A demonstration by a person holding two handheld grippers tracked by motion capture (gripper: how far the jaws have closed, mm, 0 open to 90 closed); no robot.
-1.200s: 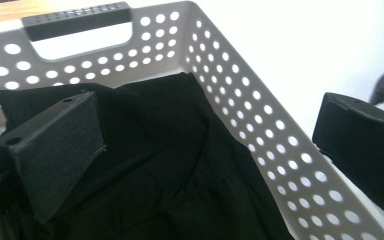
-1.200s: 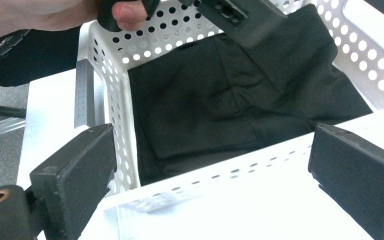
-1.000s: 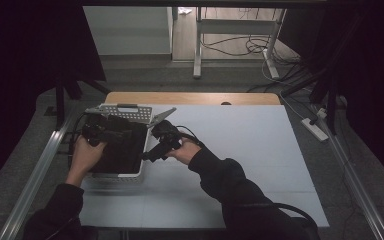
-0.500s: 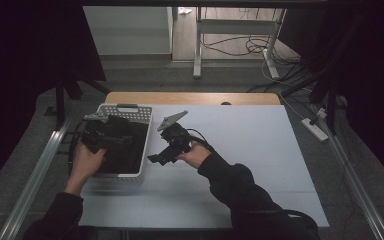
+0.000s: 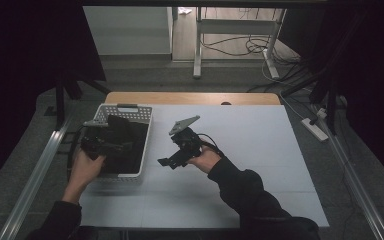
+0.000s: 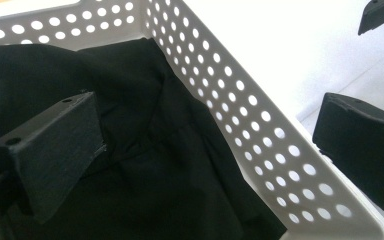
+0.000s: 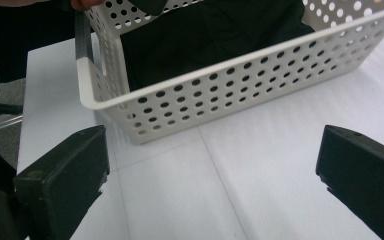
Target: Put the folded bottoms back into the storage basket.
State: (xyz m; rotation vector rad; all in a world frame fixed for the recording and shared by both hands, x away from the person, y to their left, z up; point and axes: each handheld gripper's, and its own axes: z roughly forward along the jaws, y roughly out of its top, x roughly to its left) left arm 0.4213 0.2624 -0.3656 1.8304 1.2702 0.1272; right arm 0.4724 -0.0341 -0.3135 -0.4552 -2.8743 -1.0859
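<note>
Left claw [image 5: 111,141] held in the left hand [image 5: 86,167], jaws spread wide, right claw [image 5: 172,159] gripped by the right hand [image 5: 205,160], jaws spread wide, pointing leftward, dark-sleeved forearms entering from below

Crumpled black cloth [image 6: 180,165] lies inside the white perforated basket [image 6: 260,125].

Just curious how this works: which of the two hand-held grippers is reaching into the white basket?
The left gripper: it sits over the white basket, one jaw above the black cloth inside. The right gripper hangs open over the bare table beside it.
</note>
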